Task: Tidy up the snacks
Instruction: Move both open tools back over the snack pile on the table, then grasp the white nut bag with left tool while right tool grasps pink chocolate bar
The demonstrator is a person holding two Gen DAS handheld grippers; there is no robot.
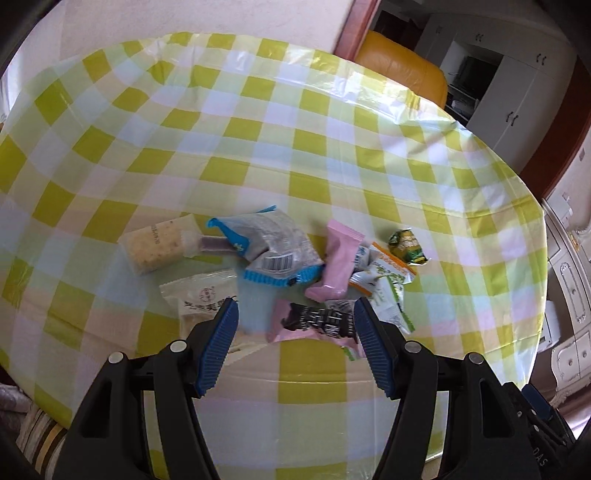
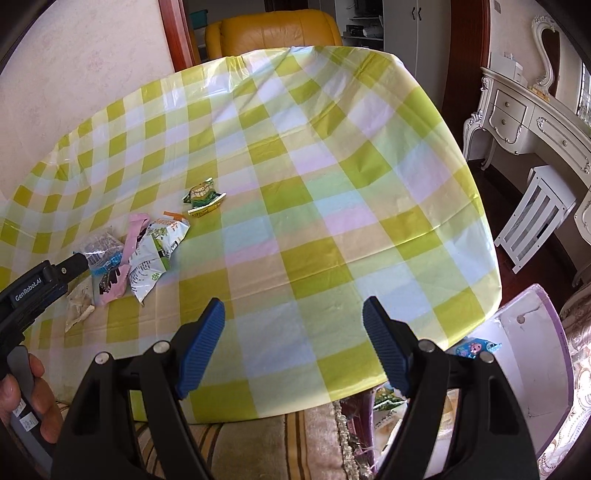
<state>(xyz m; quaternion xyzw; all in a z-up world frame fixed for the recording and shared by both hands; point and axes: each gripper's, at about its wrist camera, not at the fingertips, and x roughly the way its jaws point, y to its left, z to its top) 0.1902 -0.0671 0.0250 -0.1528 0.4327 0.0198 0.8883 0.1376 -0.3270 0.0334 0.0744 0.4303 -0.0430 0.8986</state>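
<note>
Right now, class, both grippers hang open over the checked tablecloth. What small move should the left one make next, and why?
Probably lower the left gripper onto the black-and-pink packet and close. Its jaws stand open and empty, that packet lies right between the fingertips at the near edge of the snack pile, and the right gripper hovers over bare tablecloth, far from any snack.

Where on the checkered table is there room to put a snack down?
The table is bare from the green candy packet across to its right edge, and along the far side by the yellow chair. It is crowded near the left gripper, where the blue-edged bag and pink wrapper overlap.
</note>
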